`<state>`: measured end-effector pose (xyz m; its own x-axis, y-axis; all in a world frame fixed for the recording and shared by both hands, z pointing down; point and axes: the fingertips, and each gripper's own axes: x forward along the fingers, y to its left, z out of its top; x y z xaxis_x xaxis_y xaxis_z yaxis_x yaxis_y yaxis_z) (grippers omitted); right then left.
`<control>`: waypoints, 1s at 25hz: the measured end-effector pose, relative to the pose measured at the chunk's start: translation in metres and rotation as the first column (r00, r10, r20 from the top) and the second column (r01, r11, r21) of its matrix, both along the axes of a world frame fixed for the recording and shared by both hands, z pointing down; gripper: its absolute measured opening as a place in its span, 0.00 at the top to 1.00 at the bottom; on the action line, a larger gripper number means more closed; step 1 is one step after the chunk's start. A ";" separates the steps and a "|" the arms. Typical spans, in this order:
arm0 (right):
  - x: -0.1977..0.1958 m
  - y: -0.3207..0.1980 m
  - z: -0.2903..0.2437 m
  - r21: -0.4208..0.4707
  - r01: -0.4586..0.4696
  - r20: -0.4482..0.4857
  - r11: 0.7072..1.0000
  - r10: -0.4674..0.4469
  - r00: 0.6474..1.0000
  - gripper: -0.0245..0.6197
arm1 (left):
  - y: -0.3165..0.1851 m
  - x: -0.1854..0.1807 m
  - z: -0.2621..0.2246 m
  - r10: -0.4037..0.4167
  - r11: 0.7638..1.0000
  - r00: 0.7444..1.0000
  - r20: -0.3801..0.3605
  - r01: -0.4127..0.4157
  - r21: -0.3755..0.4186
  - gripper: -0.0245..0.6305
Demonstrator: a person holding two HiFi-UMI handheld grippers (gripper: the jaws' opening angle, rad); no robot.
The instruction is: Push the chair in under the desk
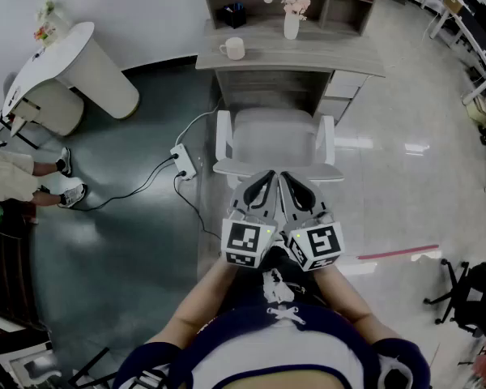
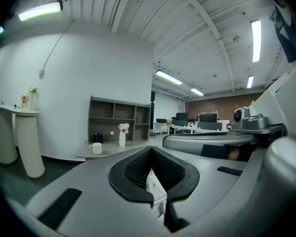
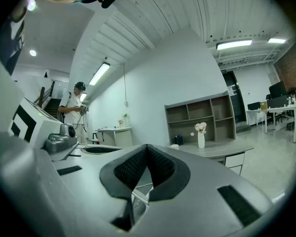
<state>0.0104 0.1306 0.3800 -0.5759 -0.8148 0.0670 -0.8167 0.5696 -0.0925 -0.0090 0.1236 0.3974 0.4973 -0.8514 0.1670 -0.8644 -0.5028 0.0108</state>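
Beside the chair (image 1: pixel 275 140), a power strip (image 1: pixel 183 160) lies near the desk (image 1: pixel 328 55).

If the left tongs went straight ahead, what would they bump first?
Probably the chair: its back sits right at the tips of the left tongs. The desk stands beyond it.

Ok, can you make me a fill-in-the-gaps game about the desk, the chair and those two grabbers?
The vase on the desk holds ____.
The mug on the desk is coloured ____.
The left gripper and the right gripper both have their jaws ____.
In the head view, the power strip lies on the floor to the ____ of the chair.
Missing words: flowers; white; shut; left.
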 end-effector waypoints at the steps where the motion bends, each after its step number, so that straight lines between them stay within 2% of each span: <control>1: 0.000 0.000 0.000 -0.001 0.001 -0.005 1.000 -0.001 1.000 0.95 | 0.000 0.000 0.000 0.001 1.000 1.000 -0.001 -0.001 -0.001 0.96; 9: -0.003 0.001 0.003 -0.001 0.008 -0.032 1.000 -0.008 0.999 0.95 | 0.002 -0.002 0.004 0.014 1.000 1.000 0.000 -0.014 -0.017 0.96; 12: -0.005 0.001 0.003 0.033 0.035 -0.083 0.999 -0.032 0.996 0.95 | 0.002 -0.001 0.010 0.053 0.998 0.998 0.024 -0.052 -0.027 0.96; 14: -0.007 0.002 0.003 0.075 0.064 -0.155 0.995 -0.051 0.987 0.95 | 0.003 -0.002 0.015 0.083 0.996 0.996 0.044 -0.082 -0.037 0.96; 16: -0.008 0.003 0.005 0.125 0.097 -0.269 0.987 -0.060 0.961 0.95 | 0.003 -0.005 0.019 0.100 0.994 0.992 0.076 -0.097 -0.042 0.96; 19: -0.007 0.005 0.014 0.156 0.125 -0.446 0.980 -0.043 0.894 0.95 | 0.002 -0.011 0.028 0.125 0.992 0.977 0.172 -0.120 -0.038 0.96; 22: -0.011 0.007 0.027 0.164 0.142 -0.531 0.976 -0.034 0.847 0.95 | 0.004 -0.018 0.043 0.162 0.986 0.953 0.256 -0.150 -0.068 0.96; 25: -0.014 0.005 0.046 0.135 0.154 -0.592 0.979 -0.045 0.805 0.95 | 0.002 -0.023 0.058 0.209 0.977 0.933 0.292 -0.184 -0.113 0.96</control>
